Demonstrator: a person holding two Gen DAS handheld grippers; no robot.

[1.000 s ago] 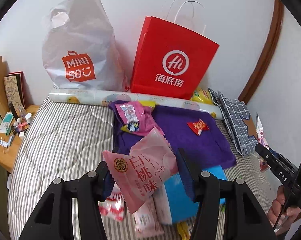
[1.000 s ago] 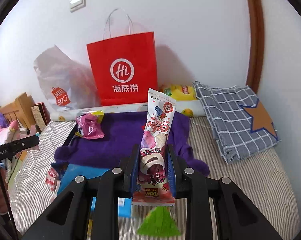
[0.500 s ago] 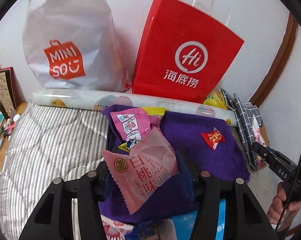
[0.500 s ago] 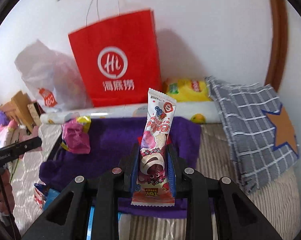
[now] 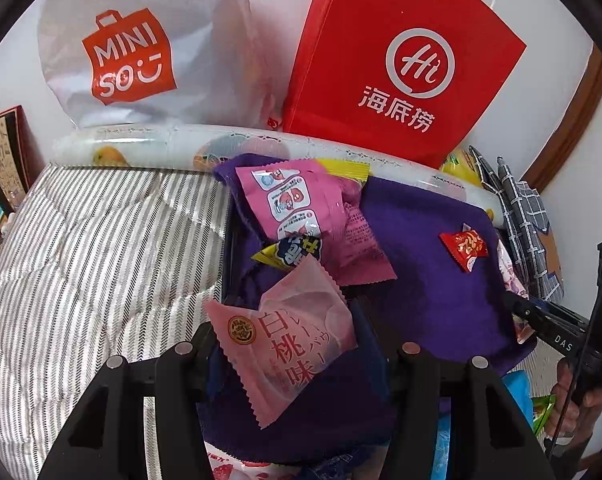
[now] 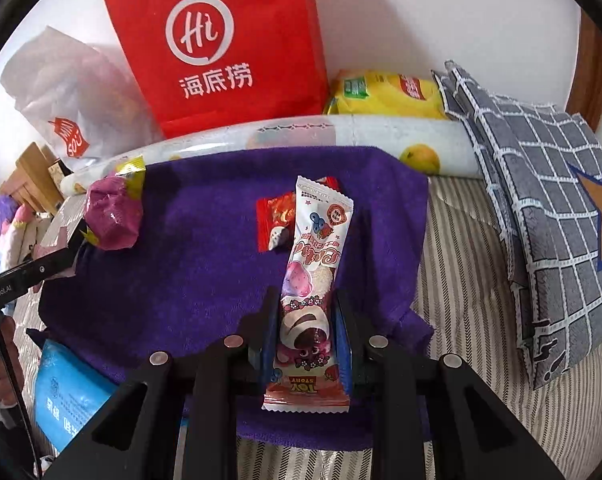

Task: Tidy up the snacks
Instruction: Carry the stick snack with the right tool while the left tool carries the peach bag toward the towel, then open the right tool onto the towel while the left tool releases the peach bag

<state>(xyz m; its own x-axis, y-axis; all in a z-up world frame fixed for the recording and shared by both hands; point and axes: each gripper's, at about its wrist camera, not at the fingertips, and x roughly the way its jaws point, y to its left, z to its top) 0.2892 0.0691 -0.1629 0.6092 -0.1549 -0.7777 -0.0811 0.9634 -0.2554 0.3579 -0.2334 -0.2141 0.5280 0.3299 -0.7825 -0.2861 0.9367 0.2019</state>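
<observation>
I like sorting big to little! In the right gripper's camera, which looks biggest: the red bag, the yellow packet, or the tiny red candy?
1. red bag
2. yellow packet
3. tiny red candy

The candy lies nearer the camera and still looks smallest, so that place is safe.

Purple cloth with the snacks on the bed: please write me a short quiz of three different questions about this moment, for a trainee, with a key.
1. True or false: the left gripper holds a pale pink snack packet with white characters.
2. Which lies on the purple cloth, just beyond the long white Toy Story snack bar that the right gripper grips? A) small red candy wrapper B) green bottle C) silver spoon
3. Fill in: the bag standing by the wall behind the cloth, with a white "Hi" logo, is ____.

Key: 1 true; 2 A; 3 red.
</observation>
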